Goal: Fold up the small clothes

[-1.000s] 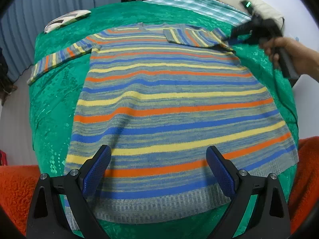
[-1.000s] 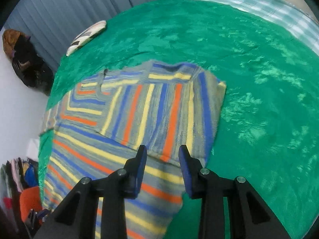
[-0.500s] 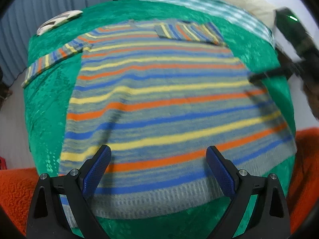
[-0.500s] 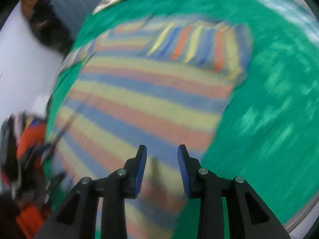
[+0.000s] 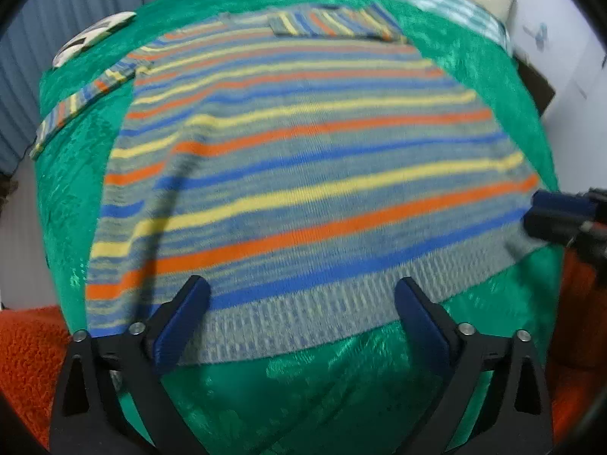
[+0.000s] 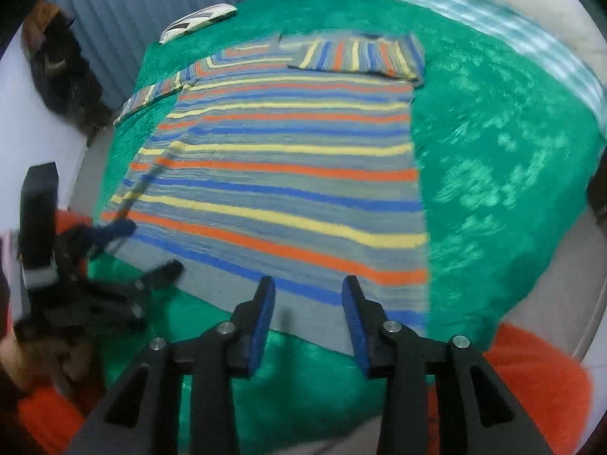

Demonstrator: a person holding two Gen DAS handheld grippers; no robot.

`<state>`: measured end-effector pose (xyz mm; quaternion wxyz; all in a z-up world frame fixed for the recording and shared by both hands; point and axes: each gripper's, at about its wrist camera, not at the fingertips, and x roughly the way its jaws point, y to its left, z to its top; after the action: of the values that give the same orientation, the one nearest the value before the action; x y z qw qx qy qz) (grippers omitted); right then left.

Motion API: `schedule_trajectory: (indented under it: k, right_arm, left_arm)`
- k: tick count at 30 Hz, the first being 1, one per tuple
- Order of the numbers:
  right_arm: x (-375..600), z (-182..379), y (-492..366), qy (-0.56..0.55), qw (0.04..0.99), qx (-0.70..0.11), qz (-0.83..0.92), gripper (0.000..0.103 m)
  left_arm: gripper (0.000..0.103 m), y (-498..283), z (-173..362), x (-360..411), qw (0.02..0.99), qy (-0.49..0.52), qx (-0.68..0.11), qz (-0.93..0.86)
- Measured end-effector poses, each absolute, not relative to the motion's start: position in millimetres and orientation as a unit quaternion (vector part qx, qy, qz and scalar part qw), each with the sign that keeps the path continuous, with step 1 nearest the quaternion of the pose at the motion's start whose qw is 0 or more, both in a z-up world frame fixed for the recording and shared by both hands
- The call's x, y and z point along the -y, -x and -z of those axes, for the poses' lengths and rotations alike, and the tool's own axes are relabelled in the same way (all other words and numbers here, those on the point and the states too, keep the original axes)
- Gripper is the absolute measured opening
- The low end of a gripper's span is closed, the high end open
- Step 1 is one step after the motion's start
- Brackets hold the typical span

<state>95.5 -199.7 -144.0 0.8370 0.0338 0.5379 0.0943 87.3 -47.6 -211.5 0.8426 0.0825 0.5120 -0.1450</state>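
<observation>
- The striped knit sweater, banded in grey-blue, orange, yellow and royal blue with a ribbed grey hem, lies flat on its front or back on the shiny green bedspread, hem toward both cameras.
- One sleeve of the sweater is folded across the chest at the far end, its stripes running crosswise to the body's stripes; the other sleeve stretches straight out over the bedspread.
- The left gripper hovers over the sweater's ribbed hem, its blue-padded jaws spread wide with nothing between them.
- The right gripper hangs over the hem near the sweater's other bottom corner; its jaws have just been opening and stand partly apart, clear of the knit, nothing grasped.
- Beyond the sweater's outstretched sleeve a white patterned cushion rests at the bedspread's edge.
- Past the sweater's folded sleeve lies a pale teal checked cloth.
- Orange fluffy fabric shows below the hem side of the bedspread.
- Both views are motion-blurred; in the right wrist view the left gripper and the hand holding it are smeared, and the neckline is hard to make out.
</observation>
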Motion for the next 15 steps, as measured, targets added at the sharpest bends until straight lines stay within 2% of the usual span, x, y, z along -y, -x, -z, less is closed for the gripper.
schedule_trajectory:
  k: [3,8,12,15]
  right_arm:
    - [177.7,176.9,-91.7,-0.015,0.811,-0.577,-0.098,0.040]
    - [171.5,171.0,-83.4,-0.003,0.824,-0.557,-0.099,0.049]
    - [174.3,171.3,-80.3,-0.018,0.828,-0.551,-0.100,0.049]
    - [178.1,169.8,-76.4,-0.016,0.830,-0.549,-0.101,0.049]
  left_arm:
    - [0.101,-82.5,212.0,48.9,0.838,-0.098,-0.516,0.148]
    - [0.101,-77.5,197.2,32.9,0.837,-0.075,-0.521,0.151]
    - [0.101,-103.8,165.4,-6.3,0.851,0.000,-0.502,0.151]
    - [0.101,-152.6,144.6,-64.3,0.859,0.070,-0.491,0.130]
